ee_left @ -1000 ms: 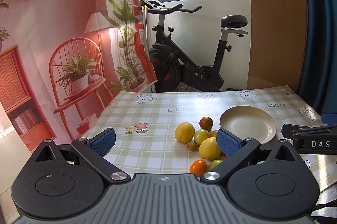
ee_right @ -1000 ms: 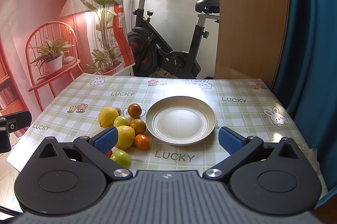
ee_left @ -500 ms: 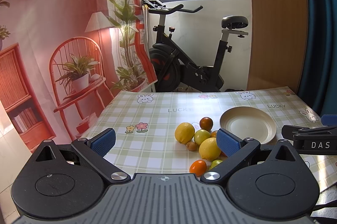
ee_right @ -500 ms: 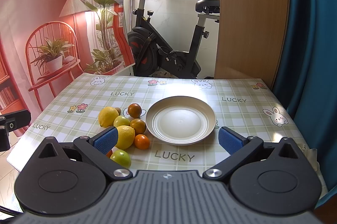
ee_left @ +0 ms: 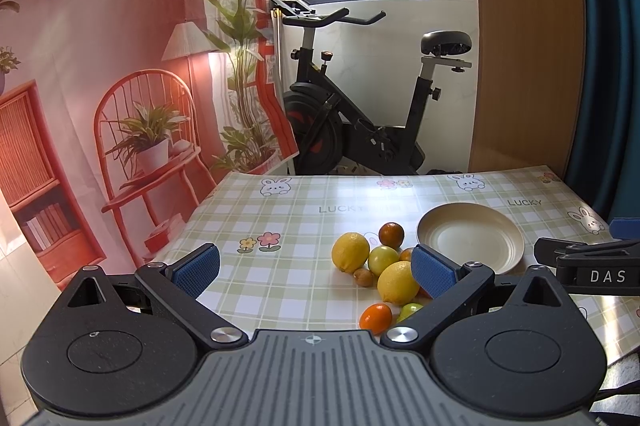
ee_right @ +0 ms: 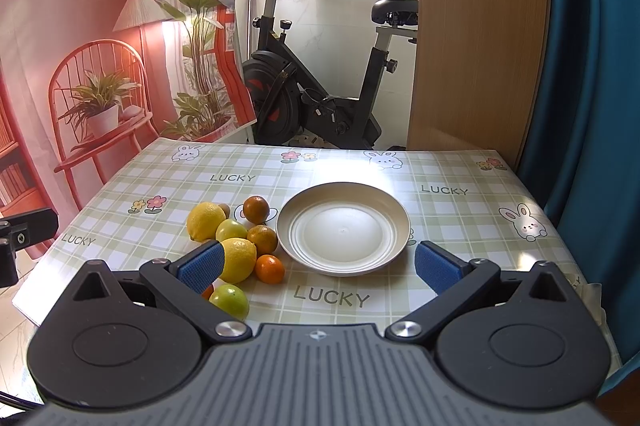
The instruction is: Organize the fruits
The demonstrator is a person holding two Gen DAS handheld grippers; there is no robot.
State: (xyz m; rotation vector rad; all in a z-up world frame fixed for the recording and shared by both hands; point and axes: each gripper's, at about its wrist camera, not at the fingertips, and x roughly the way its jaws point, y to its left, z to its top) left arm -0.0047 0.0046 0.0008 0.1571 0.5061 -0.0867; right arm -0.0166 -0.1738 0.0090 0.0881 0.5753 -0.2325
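A cluster of several fruits lies on the checked tablecloth, left of an empty cream plate (ee_right: pixel 344 228) (ee_left: pixel 470 242). It holds two lemons (ee_right: pixel 205 220) (ee_right: pixel 240 259), small oranges (ee_right: pixel 256 209) (ee_right: pixel 270 268), green-yellow round fruits (ee_right: pixel 230 300) and a small brown one (ee_left: pixel 363 277). My right gripper (ee_right: pixel 318 266) is open, held above the near table edge facing the plate, nothing between its fingers. My left gripper (ee_left: pixel 314 268) is open too, left of the cluster, empty. The right gripper's body (ee_left: pixel 592 268) shows at the right of the left wrist view.
The table (ee_right: pixel 448 209) has a green plaid cloth with "LUCKY" print and bunnies. Behind it stand an exercise bike (ee_right: pixel 320 93), a printed red backdrop (ee_right: pixel 100 65) on the left, a wooden panel (ee_right: pixel 480 45) and a teal curtain (ee_right: pixel 592 85) on the right.
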